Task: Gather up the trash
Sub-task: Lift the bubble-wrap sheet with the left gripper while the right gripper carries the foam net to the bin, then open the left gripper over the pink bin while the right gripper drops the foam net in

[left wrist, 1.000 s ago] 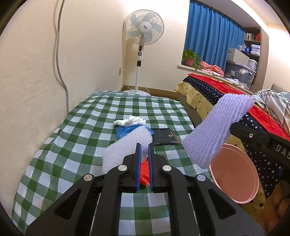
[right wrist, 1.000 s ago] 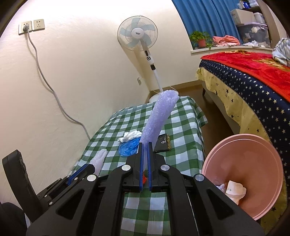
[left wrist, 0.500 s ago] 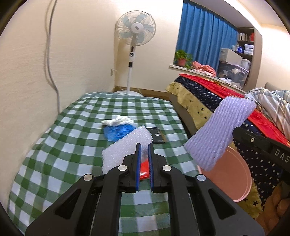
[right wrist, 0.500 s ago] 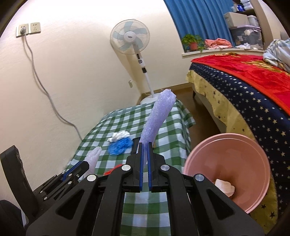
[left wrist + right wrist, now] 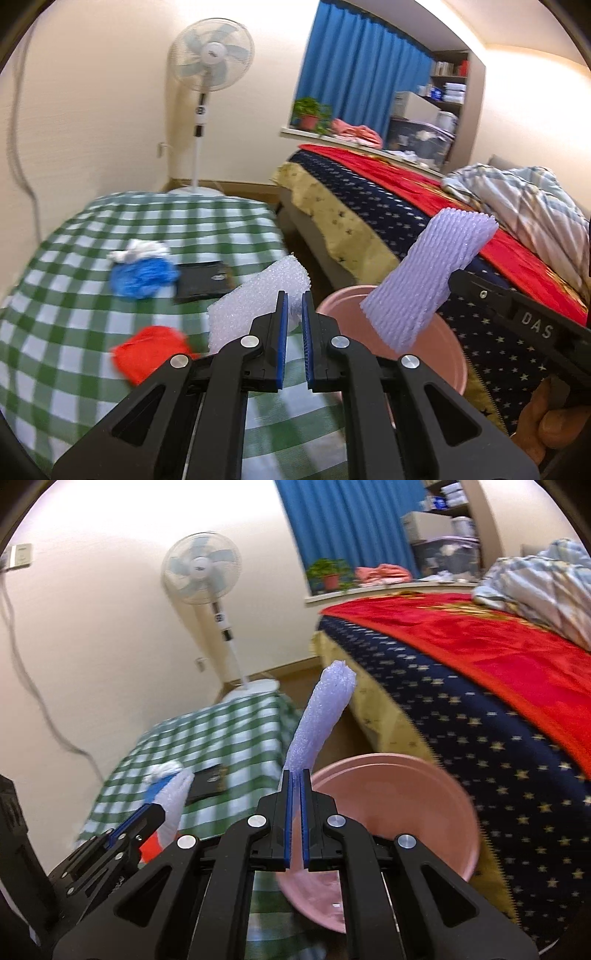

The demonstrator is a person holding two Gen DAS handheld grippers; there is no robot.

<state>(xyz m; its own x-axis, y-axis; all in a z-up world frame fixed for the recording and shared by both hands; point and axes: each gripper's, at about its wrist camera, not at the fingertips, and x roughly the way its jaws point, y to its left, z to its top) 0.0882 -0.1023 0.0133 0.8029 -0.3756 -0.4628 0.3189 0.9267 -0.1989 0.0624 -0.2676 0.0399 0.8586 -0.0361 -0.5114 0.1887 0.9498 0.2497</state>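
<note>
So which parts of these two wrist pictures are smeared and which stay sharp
Left wrist view: the green checked tablecloth and crumpled red wrapper are motion-blurred; the left gripper is crisp. Right wrist view: the pink plastic basin and cloth smear; the right gripper stays sharp. Fisheye bends both.

text: "DAS" | on: right gripper (image 5: 532, 325) body | other text: unreadable

Two close wrist views angled down, both sharing pink basin (image 5: 436, 334) and checked table (image 5: 236, 734).
</note>
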